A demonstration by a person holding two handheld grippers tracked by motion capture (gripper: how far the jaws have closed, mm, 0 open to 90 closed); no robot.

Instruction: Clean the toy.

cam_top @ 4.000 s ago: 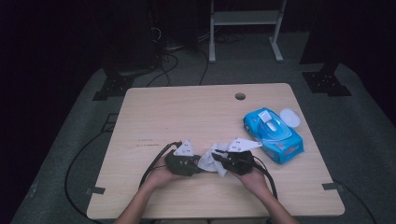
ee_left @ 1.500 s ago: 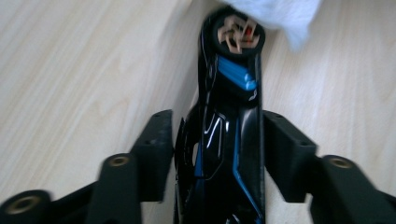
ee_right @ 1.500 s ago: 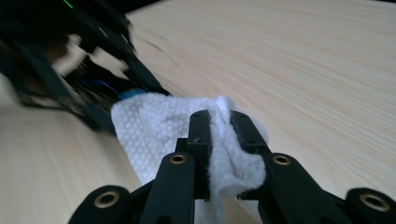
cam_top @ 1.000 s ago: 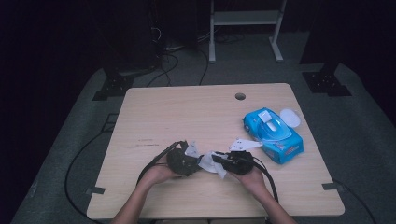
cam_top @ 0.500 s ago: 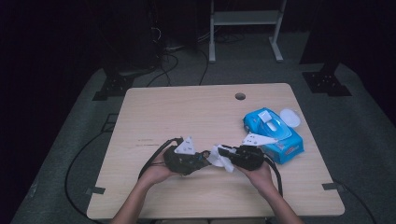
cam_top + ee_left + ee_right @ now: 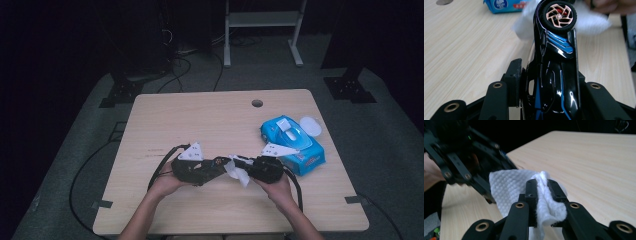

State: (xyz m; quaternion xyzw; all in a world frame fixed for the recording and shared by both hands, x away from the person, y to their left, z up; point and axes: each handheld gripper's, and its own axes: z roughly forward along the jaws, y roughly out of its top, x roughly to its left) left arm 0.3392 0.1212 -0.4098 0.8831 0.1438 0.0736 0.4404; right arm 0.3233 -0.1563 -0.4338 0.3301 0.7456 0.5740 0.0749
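Light wood table (image 6: 210, 125) with round cable hole (image 6: 257, 103), dark room, grey carpet, white stand legs (image 6: 262, 30) behind, blue wipes pack (image 6: 295, 145) near right edge, left gripper (image 6: 212, 167) clamps black-blue toy car (image 6: 554, 65) above the near table, right gripper (image 6: 245, 167) pinches white wipe (image 6: 524, 187) against the car.

Overhead forward-down, gripper cameras close (shared table (image 6: 210, 120))

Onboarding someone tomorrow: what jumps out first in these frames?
The glossy black-and-blue toy car clamped in the left gripper, its copper-spoked wheel up close in the left gripper view. Next, the white wipe pinched in the right gripper, held against the car above the near edge of the table. Then the bright blue wipes pack at the table's right side.
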